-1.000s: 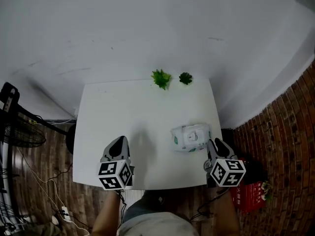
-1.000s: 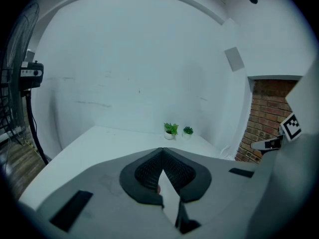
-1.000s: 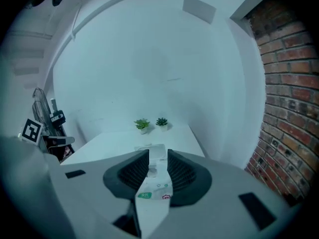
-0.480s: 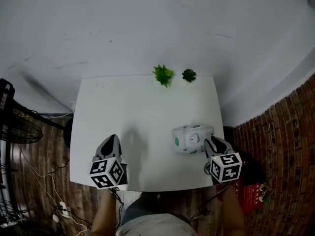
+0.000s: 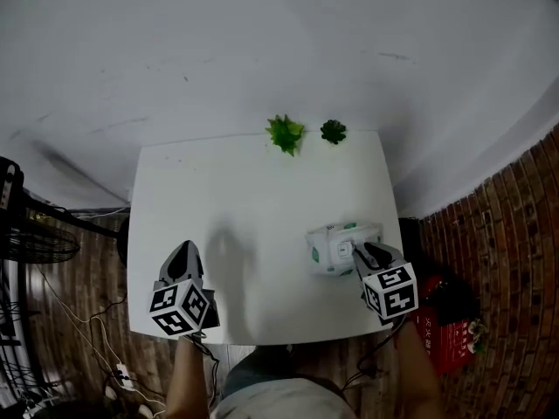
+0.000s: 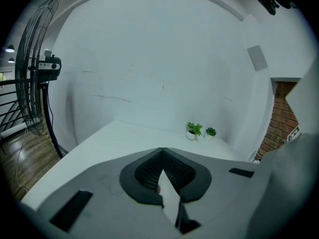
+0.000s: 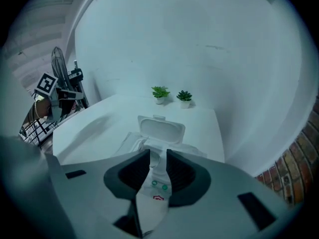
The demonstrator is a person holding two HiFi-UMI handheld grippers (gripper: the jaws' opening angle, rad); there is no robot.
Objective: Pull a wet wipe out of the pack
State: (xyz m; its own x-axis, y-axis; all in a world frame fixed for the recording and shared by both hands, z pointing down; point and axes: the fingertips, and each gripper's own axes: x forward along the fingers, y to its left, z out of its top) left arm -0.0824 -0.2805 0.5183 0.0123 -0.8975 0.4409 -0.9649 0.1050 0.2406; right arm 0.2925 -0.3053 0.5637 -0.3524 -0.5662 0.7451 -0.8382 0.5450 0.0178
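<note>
Moved: right gripper [image 5: 356,253] has slid in from just off the pack [image 5: 327,243] and its tips now sit over the pack's top. From what I see, the left gripper [image 5: 184,250] has drifted a bit further from the pack.
Right gripper state: my feed shows the jaws pinched on a bit of white wet wipe [image 7: 153,159] poking up from the pack's opening.
Left gripper state: jaws together, nothing in them, hanging over bare table [image 5: 253,190] well away from the pack.
Pack: lies flat at the table's right side, flip lid [image 7: 162,129] standing open on its far side.
Wet wipe: still mostly in the pack, only the tip is up between the jaws.
Plants: two little potted plants [image 5: 285,133] well beyond the pack at the table's far edge.
</note>
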